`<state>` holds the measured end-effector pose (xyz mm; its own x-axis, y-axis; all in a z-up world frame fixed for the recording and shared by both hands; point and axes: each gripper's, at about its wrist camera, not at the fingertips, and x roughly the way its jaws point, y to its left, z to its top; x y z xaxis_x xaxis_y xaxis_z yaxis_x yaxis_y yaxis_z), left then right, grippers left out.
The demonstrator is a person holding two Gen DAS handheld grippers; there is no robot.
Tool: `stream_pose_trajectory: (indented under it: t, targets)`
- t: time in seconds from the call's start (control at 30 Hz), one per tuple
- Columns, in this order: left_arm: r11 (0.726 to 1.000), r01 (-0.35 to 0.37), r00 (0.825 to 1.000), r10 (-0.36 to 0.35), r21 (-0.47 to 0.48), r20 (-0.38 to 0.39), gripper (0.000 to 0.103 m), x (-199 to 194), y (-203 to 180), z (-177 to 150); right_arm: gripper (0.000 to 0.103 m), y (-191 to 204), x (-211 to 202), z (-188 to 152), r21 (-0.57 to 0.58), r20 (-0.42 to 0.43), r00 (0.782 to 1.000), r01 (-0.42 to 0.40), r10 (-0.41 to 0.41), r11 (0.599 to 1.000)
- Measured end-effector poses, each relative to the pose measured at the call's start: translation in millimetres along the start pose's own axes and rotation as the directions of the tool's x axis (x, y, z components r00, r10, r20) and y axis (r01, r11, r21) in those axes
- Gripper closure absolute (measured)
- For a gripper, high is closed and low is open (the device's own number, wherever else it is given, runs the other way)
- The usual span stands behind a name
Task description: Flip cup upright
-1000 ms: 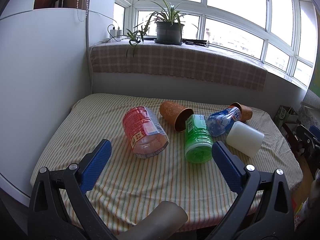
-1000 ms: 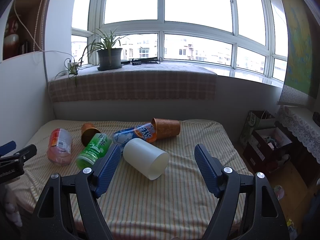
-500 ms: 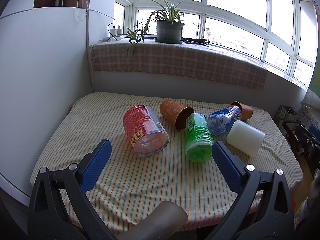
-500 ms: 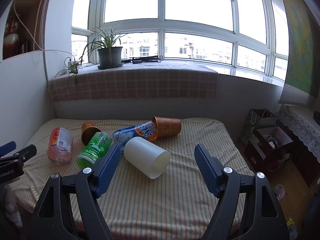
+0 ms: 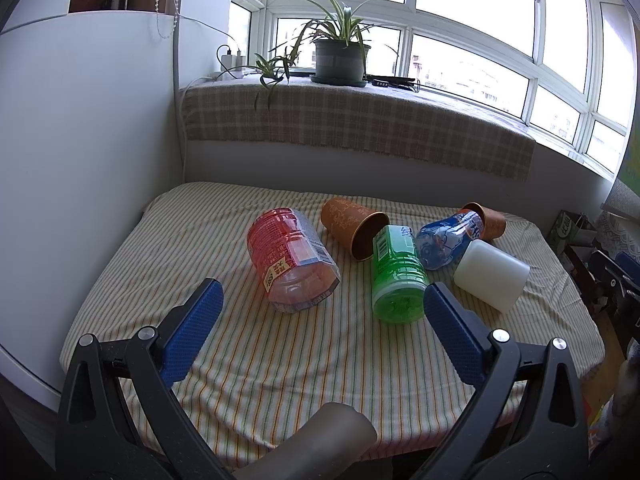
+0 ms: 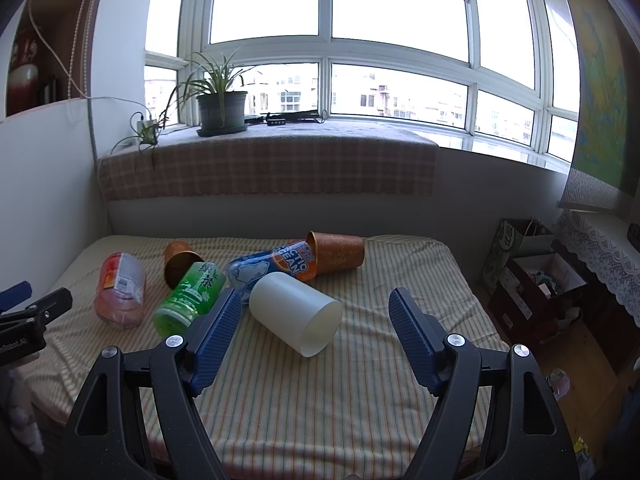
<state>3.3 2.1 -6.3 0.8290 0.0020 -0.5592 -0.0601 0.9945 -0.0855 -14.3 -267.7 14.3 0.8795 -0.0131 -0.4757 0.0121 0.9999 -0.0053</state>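
Blue-padded and spread wide with nothing between them, the right gripper and the left gripper both hang over the near edge of the striped tablecloth. Just beyond the right one, the white cup lies on its side, mouth toward the near right, touching the blue bottle. Farther back two orange cups also lie tipped, so by my reading nothing is upright yet and the whole task remains.

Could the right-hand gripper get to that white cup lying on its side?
Probably yes. The right gripper is open and the white cup lies right ahead between its fingers, with nothing in front, though the blue bottle crowds its far end.
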Motion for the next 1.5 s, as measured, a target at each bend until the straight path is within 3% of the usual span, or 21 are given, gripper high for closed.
stream_pose_trajectory:
  t: [0.47, 0.73, 1.13, 1.4, 1.5]
  targets:
    - [1.0, 0.003, 1.0, -0.003, 0.007, -0.004, 0.001, 1, 0, -1, 0.027, 2, 1, -1, -0.004, -0.003, 1.0, 0.0, 0.0, 1.0]
    - [0.998, 0.033, 0.999, -0.031, 0.061, -0.027, 0.001, 8, -12, -2, 0.027, -2, 3, -3, 0.003, -0.009, 1.0, 0.006, -0.006, 1.0]
    - [0.981, 0.1, 0.992, -0.083, 0.169, -0.1, 0.001, 37, -41, 26, 0.027, -18, 8, -9, 0.021, -0.029, 0.999, 0.025, -0.025, 0.999]
    - [0.942, 0.229, 0.959, -0.175, 0.246, -0.223, 0.001, 79, -75, 55, 0.027, -45, 11, -25, 0.072, -0.056, 0.996, 0.068, -0.064, 0.995]
    - [0.92, 0.289, 0.933, -0.21, 0.265, -0.292, 0.001, 103, -95, 67, 0.027, -59, 13, -34, 0.098, -0.079, 0.993, 0.091, -0.083, 0.991]
